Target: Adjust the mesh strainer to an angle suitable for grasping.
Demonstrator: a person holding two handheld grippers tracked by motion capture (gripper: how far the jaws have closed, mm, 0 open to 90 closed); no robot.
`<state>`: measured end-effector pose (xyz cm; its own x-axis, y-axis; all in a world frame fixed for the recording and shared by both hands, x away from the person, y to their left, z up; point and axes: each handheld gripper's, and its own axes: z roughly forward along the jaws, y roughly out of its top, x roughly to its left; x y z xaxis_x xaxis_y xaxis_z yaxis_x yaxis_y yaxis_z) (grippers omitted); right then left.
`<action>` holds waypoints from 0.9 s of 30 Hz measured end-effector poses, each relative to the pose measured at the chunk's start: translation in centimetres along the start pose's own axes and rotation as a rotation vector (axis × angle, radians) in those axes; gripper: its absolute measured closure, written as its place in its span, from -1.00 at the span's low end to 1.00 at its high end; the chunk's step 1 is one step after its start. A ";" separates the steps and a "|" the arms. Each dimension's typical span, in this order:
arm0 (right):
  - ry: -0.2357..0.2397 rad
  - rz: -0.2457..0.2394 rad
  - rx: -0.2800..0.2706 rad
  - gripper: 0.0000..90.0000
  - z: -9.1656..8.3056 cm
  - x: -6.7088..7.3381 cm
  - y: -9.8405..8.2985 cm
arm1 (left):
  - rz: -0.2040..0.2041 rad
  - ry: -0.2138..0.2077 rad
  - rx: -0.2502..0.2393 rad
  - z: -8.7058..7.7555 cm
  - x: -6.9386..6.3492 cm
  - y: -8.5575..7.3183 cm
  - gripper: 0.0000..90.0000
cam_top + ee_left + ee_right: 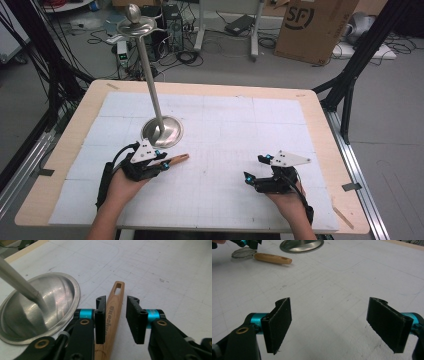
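Room's tight: my left gripper (115,320) hangs open around the wooden handle (113,315), just beside the stand base (30,315); right gripper (337,325) open too.

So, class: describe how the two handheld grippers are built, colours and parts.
Each gripper, left and right, has a black body, a grey three-cornered plate on top and teal collars behind two flat black jaws. Brass-coloured screws sit in the jaw arms. The left gripper's pads are ridged. A black cable trails back along each forearm.
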<state>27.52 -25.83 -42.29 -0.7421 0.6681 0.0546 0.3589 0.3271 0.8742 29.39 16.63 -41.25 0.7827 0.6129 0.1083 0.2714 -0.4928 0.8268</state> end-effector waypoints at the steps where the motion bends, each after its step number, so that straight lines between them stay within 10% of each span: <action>1: 0.000 0.001 0.001 -0.57 0.0 0.0 0.0 | -0.005 0.001 -0.007 -0.2 0.1 -0.2 0.50; 13: 0.003 0.002 0.005 -0.57 0.1 0.1 0.0 | 0.003 -0.011 0.040 -1.3 1.5 -0.1 0.20; 27: 0.001 0.013 -0.017 -0.57 -0.4 0.0 0.2 | 0.064 -0.088 0.252 0.4 2.9 0.5 0.12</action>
<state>27.39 -26.01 -41.96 -0.7381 0.6714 0.0665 0.3586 0.3069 0.8816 32.01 17.89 -40.72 0.8453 0.5251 0.0985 0.3422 -0.6737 0.6551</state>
